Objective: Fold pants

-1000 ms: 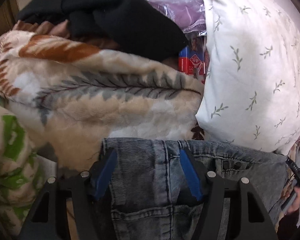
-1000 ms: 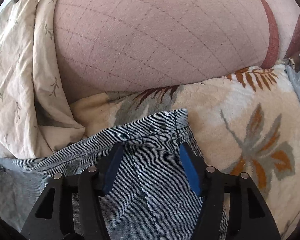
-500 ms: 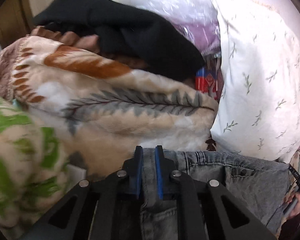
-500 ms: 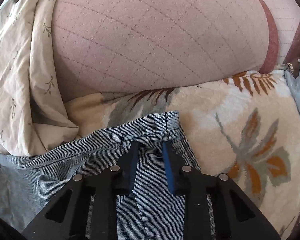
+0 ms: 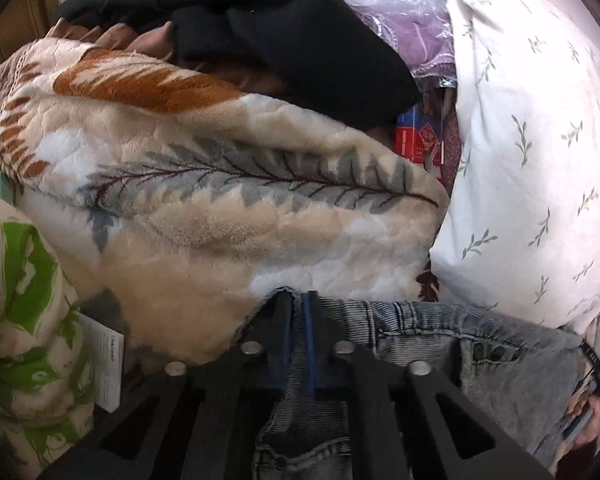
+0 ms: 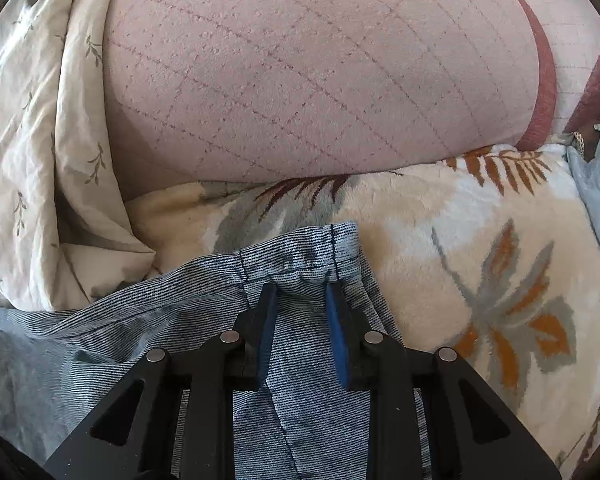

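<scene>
The pants are grey-blue denim jeans. In the left wrist view their waistband (image 5: pixel 412 320) lies along the bottom, and my left gripper (image 5: pixel 298 304) is shut on its left end. In the right wrist view a hem end of the jeans (image 6: pixel 300 252) lies on a floral fleece blanket (image 6: pixel 460 240). My right gripper (image 6: pixel 302 294) has closed in on the bunched hem cloth, pinching it between the blue pads with a gap still between them.
A folded floral fleece blanket (image 5: pixel 220 208) rises behind the waistband, with a black garment (image 5: pixel 280 32) on top. A white leaf-print pillow (image 5: pixel 540 160) is at right, a green-patterned cloth (image 5: pixel 20 300) at left. A pink quilted cushion (image 6: pixel 320 72) and a cream sheet (image 6: pixel 32 160) lie beyond the hem.
Both grippers were open over the denim a second ago and have closed. The left shut fully on the waistband; the right closed onto the hem, which has bunched up.
</scene>
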A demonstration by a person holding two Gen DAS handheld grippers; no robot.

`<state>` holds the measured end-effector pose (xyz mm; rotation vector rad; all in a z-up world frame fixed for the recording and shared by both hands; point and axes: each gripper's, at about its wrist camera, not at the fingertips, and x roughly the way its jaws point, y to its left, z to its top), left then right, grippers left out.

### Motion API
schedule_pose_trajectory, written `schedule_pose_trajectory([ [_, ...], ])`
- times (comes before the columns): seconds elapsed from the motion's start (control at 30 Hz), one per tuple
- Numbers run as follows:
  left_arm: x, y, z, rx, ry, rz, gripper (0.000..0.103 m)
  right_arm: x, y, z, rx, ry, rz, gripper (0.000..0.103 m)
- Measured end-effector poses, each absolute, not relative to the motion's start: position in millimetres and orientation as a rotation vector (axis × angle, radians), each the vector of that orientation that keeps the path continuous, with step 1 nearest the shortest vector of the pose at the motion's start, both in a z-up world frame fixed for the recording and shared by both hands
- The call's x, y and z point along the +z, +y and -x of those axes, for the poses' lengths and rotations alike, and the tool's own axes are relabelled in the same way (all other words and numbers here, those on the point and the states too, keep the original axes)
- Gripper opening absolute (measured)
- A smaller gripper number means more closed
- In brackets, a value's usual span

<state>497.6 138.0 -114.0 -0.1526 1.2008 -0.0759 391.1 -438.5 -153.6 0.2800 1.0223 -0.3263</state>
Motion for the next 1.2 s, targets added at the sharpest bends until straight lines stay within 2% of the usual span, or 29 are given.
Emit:
schedule_pose_trajectory([
  [0.07,-113.4,139.5,-493.3,-0.079,1.181,0.155,0.004,-151.9,-433.1,-391.6,-0.341,1.017,-0.266,0.015],
  [0.2,-98.9,157.8,-483.8,-0.071,1.112,0.237,0.004,-142.0,-428.9,-383.4,-0.349,0.967,-0.285,0.010],
  [0.5,-16.2,174.0,-422.3,-0.221,0.970,0.350,0.004,-81.2,-430.5,-330.8,-0.316,0.827,-0.339,0.009],
  [0.83,39.8,159.1,-333.7,-0.331,0.885,0.328,0.004,-40.6,-459.5,-227.2,-0.228,0.779,-0.457,0.009],
  [0.93,44.2,151.7,-329.7,-0.341,0.877,0.309,0.004,-38.5,-463.5,-225.7,-0.172,0.797,-0.516,0.017],
  [1.0,50.4,148.4,-328.3,-0.354,0.855,0.291,0.004,-44.8,-468.6,-241.1,-0.164,0.800,-0.564,0.036],
  [1.03,52.6,147.6,-329.2,-0.355,0.847,0.285,0.004,-46.8,-468.4,-248.8,-0.169,0.804,-0.573,0.054],
  [1.07,53.7,147.6,-331.1,-0.359,0.840,0.285,0.004,-51.0,-468.1,-262.4,-0.159,0.807,-0.586,0.062],
  [1.2,51.6,148.9,-339.3,-0.367,0.818,0.280,0.004,-71.1,-469.4,-318.8,-0.167,0.830,-0.574,0.062],
])
